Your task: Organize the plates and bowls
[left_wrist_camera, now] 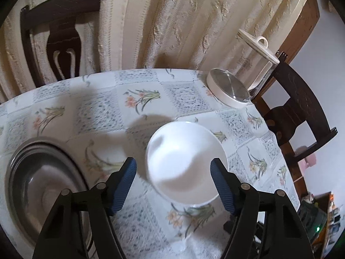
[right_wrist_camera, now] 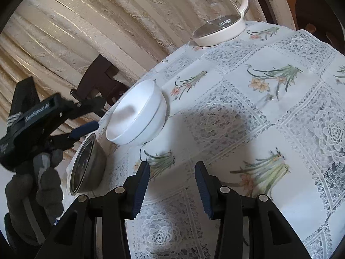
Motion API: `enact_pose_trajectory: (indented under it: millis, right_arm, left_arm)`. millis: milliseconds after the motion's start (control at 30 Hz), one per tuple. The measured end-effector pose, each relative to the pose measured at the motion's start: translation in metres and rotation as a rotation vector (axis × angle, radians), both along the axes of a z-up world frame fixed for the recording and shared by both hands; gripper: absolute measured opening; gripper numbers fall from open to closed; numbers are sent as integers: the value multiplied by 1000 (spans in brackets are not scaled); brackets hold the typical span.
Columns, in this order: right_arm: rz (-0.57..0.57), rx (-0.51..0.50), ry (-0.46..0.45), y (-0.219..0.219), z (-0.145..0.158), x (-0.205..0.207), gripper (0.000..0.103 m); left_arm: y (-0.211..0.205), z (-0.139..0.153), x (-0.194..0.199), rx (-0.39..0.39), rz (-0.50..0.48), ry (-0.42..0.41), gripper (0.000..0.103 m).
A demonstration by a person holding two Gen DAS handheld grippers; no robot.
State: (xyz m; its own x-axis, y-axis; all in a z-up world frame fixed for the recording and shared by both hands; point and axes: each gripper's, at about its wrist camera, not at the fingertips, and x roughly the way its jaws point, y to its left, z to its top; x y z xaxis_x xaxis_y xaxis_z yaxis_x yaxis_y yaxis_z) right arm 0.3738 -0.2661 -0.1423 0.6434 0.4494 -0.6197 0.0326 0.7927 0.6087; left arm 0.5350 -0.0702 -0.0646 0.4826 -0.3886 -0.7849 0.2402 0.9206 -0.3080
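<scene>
While left gripper (left_wrist_camera: pixel 173 169) gapes wide over white ceramic bowl (left_wrist_camera: pixel 186 161), right gripper (right_wrist_camera: pixel 172 172) open and empty, glass kettle (right_wrist_camera: pixel 217 10) marked SUPOR at table's (right_wrist_camera: pixel 280 118) far edge.

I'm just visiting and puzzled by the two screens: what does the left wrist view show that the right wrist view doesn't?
Only the left wrist view looks down into the white bowl, framed by the open left gripper. Only the right wrist view shows the gloved hand holding that gripper, the bowl's outer wall, and the open right gripper over bare tablecloth. Both show the steel bowl and glass kettle.
</scene>
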Motion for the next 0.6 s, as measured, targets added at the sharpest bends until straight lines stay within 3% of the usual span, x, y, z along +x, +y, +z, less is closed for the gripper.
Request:
enact_pose_trajectory:
  millis: [133,300,600]
  right_arm:
    - [0,-12,-8,1,1,1,46]
    - [-3,-28,-16,3,1,1,46]
    - [-1,-10,15,0,6,16,46]
  left_arm:
    - [-3,-7,12,-23,-24,10,57]
    - [2,-12,23,-27,-20,8,52]
    - [5,-31,35,-35,-23,42,52]
